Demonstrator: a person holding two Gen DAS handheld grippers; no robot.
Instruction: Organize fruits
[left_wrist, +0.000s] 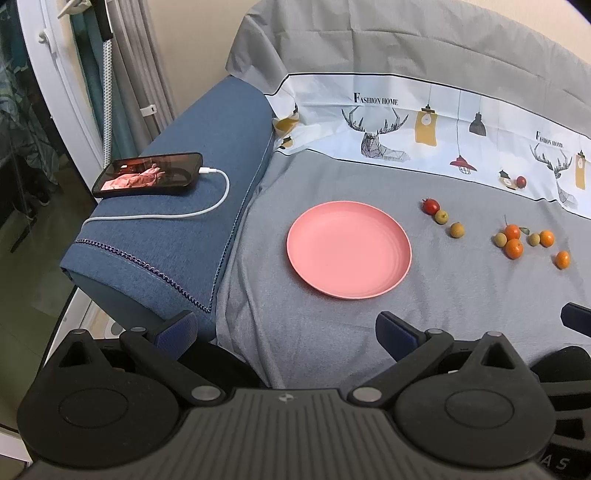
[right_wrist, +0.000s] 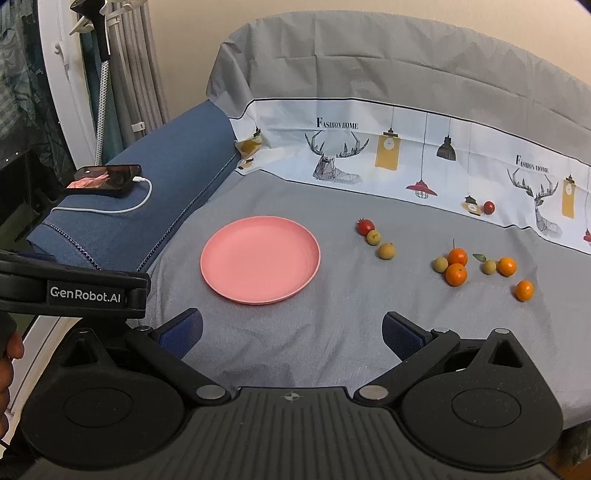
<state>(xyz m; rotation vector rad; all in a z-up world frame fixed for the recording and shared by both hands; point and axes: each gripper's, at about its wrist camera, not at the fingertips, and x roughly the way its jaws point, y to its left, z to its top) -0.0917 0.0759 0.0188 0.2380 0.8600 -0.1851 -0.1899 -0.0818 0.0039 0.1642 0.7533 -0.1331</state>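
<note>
Soft even light, sharp, edges bowed (fisheye)

Left gripper: jaws spread wide, nothing between blue pads, hovering level. Right gripper: jaws equally wide, nothing held, beside left gripper, slightly to its right. Fingers of person's hand at left gripper's handle.

Your left tool and right tool look alike: matte black ribbed housing, two round discs, silver pivot screws, and blue textured pads on the fingers. At the right view's left edge, white "GenRobot.AI" lettering marks a black bar.
</note>
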